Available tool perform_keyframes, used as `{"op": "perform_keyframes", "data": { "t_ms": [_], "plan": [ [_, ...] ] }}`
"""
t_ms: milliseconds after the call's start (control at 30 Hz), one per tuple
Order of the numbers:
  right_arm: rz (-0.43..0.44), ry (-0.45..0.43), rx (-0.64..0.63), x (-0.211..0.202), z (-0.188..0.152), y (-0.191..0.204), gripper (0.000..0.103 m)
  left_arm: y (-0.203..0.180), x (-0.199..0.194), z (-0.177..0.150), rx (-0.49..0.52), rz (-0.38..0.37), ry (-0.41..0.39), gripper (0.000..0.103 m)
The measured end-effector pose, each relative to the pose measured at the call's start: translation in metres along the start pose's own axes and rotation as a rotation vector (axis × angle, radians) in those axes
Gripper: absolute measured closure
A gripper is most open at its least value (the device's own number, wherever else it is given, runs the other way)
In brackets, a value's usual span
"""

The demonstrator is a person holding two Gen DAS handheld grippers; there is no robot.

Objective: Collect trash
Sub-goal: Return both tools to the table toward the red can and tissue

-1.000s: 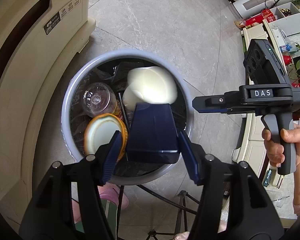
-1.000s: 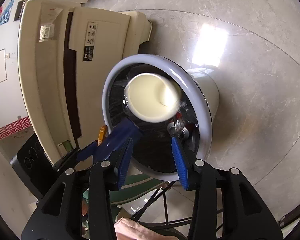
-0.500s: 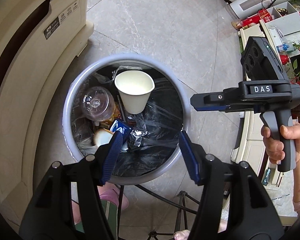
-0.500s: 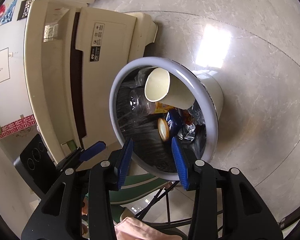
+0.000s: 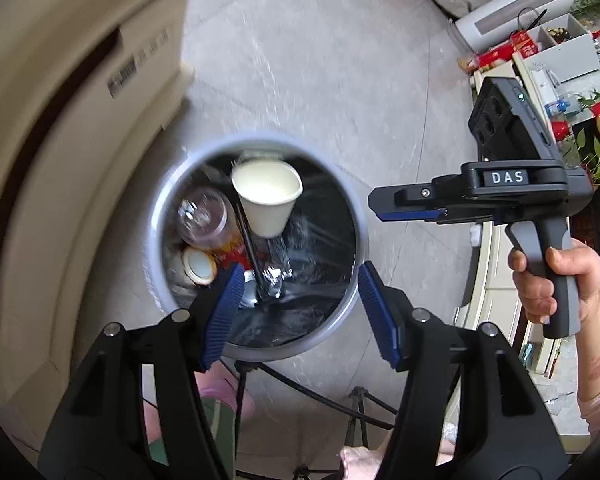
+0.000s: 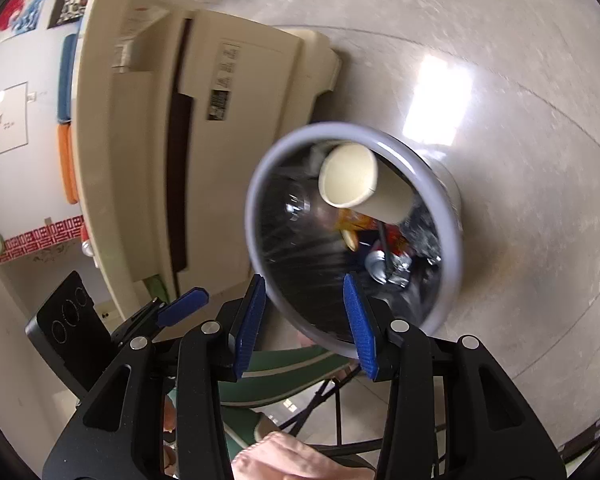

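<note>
Sitting in the bin: paper cup on top of the trash pile

Sitting inside the round grey trash bin [image 5: 356, 236] is a white paper cup [image 5: 269, 200], mouth up and tipped a bit, resting against the far side of the black liner; from the right wrist view the same cup [image 6: 352, 180] leans over toward the bin's wall; next to it there's a clear plastic bottle [image 5: 204, 216] lying on its side, a small round yellow-rimmed lid [image 5: 199, 266] below that, and some crinkly silver foil [image 5: 274, 280] plus red and orange wrappers, too blurry to name properly; a thin black stick [image 5: 247, 240] runs across the pile.

Left gripper [image 5: 296, 312] hangs above the bin's near rim with its blue pads wide apart and nothing between them; right gripper [image 6: 306, 320] is also over the near rim, jaws opening, empty too; in the left view you can see the right gripper from the side, with a hand [image 5: 556, 284] wrapped round its grey handle.

Bin stands on a pale stone-look floor [image 5: 320, 80], just beside a big cream plastic cabinet [image 6: 148, 128]; shelves with red boxes and plants are well off to the right.
</note>
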State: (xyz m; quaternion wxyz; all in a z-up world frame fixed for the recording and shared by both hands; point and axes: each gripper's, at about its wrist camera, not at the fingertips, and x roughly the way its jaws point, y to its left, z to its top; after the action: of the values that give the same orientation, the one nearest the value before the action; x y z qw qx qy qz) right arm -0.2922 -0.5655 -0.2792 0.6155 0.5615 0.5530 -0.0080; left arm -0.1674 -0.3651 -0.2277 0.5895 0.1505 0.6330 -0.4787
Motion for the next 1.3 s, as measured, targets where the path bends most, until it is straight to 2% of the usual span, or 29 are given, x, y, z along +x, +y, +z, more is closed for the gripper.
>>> {"op": "perform_keyframes", "data": {
  "t_ms": [67, 133, 233, 433, 467, 533, 567, 633, 900, 1000, 1233, 1300],
  "plan": [
    [0.003, -0.014, -0.027, -0.006, 0.002, 0.013, 0.048, 0.003, -0.018, 0.001, 0.002, 0.022, -0.043, 0.041],
    [0.011, -0.027, -0.064, -0.011, 0.002, 0.03, 0.046, 0.007, -0.034, 0.002, -0.007, 0.025, -0.075, 0.038],
    [0.034, -0.041, -0.103, -0.018, 0.003, 0.053, 0.037, 0.013, -0.057, 0.002, -0.02, 0.037, -0.113, 0.027],
    [0.076, -0.044, -0.231, -0.025, 0.007, 0.12, 0.031, 0.025, -0.124, -0.01, -0.033, 0.058, -0.241, 0.026],
    [0.081, -0.042, -0.261, -0.025, 0.007, 0.136, 0.031, 0.031, -0.14, -0.015, -0.045, 0.068, -0.272, 0.023],
    [0.091, -0.034, -0.33, -0.024, 0.005, 0.169, 0.029, 0.044, -0.169, -0.023, -0.068, 0.104, -0.33, 0.014],
    [0.096, -0.029, -0.361, -0.022, 0.004, 0.186, 0.023, 0.054, -0.186, -0.029, -0.086, 0.133, -0.363, 0.01],
    [0.102, -0.011, -0.426, -0.013, -0.002, 0.222, 0.02, 0.074, -0.215, -0.043, -0.118, 0.194, -0.41, 0.009],
    [0.126, 0.13, -0.659, 0.074, -0.03, 0.37, 0.018, 0.188, -0.306, -0.113, -0.367, 0.352, -0.507, 0.007],
    [0.107, 0.175, -0.746, 0.112, -0.043, 0.425, 0.018, 0.235, -0.331, -0.14, -0.485, 0.377, -0.543, 0.007],
    [0.086, 0.263, -0.868, 0.199, -0.058, 0.523, 0.017, 0.318, -0.356, -0.173, -0.641, 0.443, -0.548, 0.007],
    [0.078, 0.289, -0.889, 0.225, -0.058, 0.547, 0.017, 0.341, -0.361, -0.179, -0.696, 0.417, -0.575, 0.007]
  ]
}}
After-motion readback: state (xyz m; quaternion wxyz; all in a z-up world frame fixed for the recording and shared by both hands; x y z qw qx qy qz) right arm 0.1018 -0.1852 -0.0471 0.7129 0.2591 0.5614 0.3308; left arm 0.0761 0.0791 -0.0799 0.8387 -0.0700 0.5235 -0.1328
